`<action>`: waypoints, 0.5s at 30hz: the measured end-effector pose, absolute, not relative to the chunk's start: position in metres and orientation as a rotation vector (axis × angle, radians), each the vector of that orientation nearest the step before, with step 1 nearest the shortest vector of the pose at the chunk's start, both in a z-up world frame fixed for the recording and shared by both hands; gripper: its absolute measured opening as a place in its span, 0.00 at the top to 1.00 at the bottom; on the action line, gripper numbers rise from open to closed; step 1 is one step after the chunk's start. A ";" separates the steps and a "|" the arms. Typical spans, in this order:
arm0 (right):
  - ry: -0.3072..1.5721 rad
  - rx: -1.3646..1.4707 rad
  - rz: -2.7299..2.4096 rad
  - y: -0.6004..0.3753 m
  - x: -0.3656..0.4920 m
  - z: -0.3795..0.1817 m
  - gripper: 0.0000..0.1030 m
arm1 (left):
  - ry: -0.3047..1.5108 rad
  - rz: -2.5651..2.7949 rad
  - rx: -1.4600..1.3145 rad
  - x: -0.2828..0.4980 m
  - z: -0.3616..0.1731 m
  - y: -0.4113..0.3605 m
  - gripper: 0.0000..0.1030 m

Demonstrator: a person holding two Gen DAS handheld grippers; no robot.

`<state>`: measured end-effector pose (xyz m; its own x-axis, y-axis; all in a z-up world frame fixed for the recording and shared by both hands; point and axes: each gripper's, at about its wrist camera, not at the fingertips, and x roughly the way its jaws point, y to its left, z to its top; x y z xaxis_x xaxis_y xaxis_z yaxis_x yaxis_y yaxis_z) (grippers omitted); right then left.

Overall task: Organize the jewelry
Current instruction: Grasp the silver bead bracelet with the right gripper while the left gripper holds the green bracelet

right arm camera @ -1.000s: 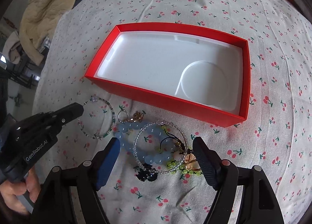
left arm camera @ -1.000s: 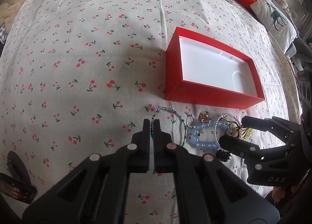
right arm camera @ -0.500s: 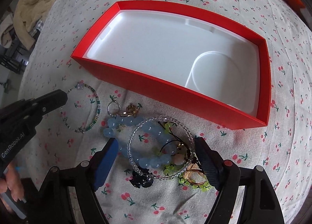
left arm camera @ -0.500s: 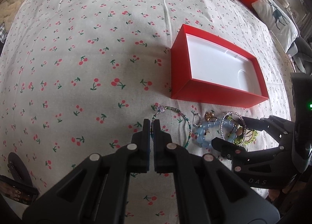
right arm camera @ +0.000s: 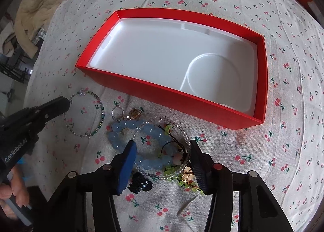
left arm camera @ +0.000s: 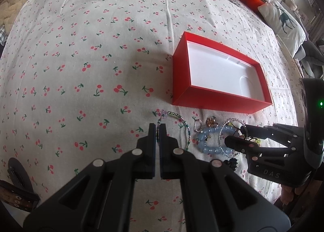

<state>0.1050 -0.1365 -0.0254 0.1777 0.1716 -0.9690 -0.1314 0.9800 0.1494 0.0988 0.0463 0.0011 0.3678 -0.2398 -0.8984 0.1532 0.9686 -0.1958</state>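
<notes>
- While the red box (right arm camera: 162, 98) sat empty beside the pile, nothing was yet packed.
- Your right gripper (right arm camera: 162, 163) had just been closing around the blue bead bracelet (right arm camera: 121, 130), pads not clearly pressing.
- Your left gripper (left arm camera: 158, 128) was fully closed, empty, over the thin beaded bracelet (left arm camera: 182, 120).

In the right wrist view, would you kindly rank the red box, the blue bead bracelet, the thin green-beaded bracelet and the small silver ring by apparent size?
1. red box
2. blue bead bracelet and thin green-beaded bracelet: they look alike, and the blue one is partly hidden, so unranked
3. small silver ring
</notes>
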 end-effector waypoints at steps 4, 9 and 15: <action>1.367 0.066 0.214 -0.144 0.106 -0.018 0.58 | 1.164 -0.251 -0.087 0.098 0.002 0.046 0.97; 1.342 0.118 0.199 -0.161 0.108 -0.010 0.71 | 1.162 -0.252 -0.086 0.097 0.002 0.045 0.97; 1.326 0.142 0.181 -0.170 0.113 -0.007 0.84 | 1.165 -0.250 -0.084 0.097 0.001 0.044 0.97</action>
